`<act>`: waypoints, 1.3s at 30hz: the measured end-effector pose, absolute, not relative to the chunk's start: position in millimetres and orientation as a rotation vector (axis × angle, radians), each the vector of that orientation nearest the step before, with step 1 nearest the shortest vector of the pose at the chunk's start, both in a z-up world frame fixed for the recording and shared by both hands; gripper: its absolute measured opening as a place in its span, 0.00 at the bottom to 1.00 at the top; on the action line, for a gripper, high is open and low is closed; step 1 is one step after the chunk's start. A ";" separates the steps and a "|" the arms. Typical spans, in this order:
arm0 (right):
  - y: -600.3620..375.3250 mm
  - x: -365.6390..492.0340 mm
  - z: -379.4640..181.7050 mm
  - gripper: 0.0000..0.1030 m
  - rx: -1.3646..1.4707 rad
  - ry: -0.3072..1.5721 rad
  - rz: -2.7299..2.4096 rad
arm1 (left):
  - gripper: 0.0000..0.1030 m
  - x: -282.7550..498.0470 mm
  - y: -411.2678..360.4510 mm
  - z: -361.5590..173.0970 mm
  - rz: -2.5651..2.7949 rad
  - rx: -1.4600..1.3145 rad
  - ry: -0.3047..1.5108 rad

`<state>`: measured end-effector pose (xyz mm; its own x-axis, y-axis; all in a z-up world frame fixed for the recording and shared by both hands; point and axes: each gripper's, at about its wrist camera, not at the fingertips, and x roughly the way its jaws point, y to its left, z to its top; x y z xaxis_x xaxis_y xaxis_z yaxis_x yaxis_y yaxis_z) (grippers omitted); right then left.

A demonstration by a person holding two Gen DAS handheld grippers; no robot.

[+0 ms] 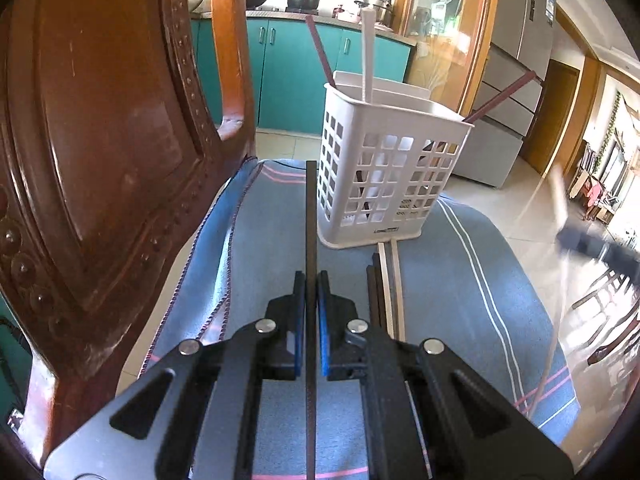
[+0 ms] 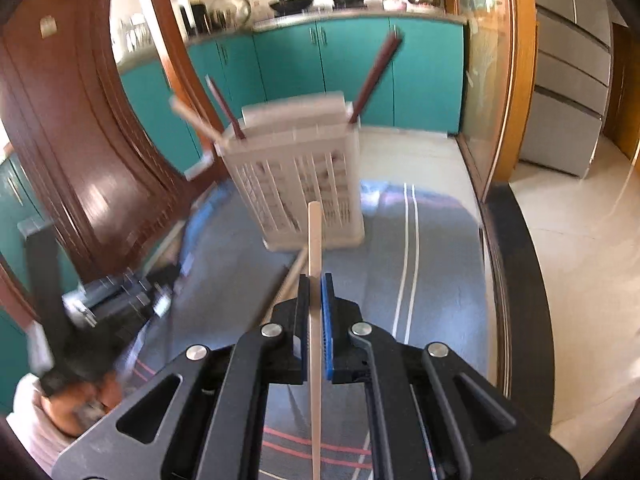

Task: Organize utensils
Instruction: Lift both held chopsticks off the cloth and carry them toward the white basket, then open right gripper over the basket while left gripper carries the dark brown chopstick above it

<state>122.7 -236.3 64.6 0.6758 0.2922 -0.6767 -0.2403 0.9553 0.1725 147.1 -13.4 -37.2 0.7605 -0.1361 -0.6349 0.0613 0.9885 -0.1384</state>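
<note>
Two grippers (image 1: 311,286) (image 2: 316,290) each clamp one chopstick (image 1: 311,208) (image 2: 314,240).

A carved wooden chair (image 1: 100,160) stands close on the left. Far behind it, teal cabinets (image 1: 288,76) run under a counter with pots (image 1: 302,0) on it. A grey fridge (image 1: 516,64) stands at the right, beside a glass door with a wooden frame (image 1: 476,36). The floor (image 2: 580,264) has pale tiles, and strong daylight shines on them at the right.
</note>
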 end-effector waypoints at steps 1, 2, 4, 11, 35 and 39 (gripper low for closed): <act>-237.8 122.2 74.6 0.06 0.079 0.745 0.304 | 0.07 148.2 -14.4 -38.6 -0.108 -0.109 0.695; -238.6 122.2 83.5 0.06 0.083 0.720 0.309 | 0.07 148.1 -16.1 -38.6 -0.111 -0.105 0.689; -238.8 123.8 99.4 0.06 0.083 0.679 0.318 | 0.07 147.5 -17.1 -36.5 -0.116 -0.104 0.675; -237.2 144.9 160.1 0.06 0.099 0.522 0.330 | 0.07 141.8 -11.4 -32.6 -0.114 -0.105 0.668; -221.9 242.2 211.2 0.06 0.211 0.249 0.210 | 0.07 148.9 -3.2 -36.6 -0.090 -0.130 0.687; -216.2 246.2 223.3 0.06 0.183 0.190 0.181 | 0.07 149.2 -5.7 -36.8 -0.095 -0.122 0.687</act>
<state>246.2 -216.2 223.3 0.9658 0.1952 -0.1707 -0.1606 0.9671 0.1973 149.2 -5.7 -36.8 0.7690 -0.1277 -0.6263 0.0471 0.9885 -0.1438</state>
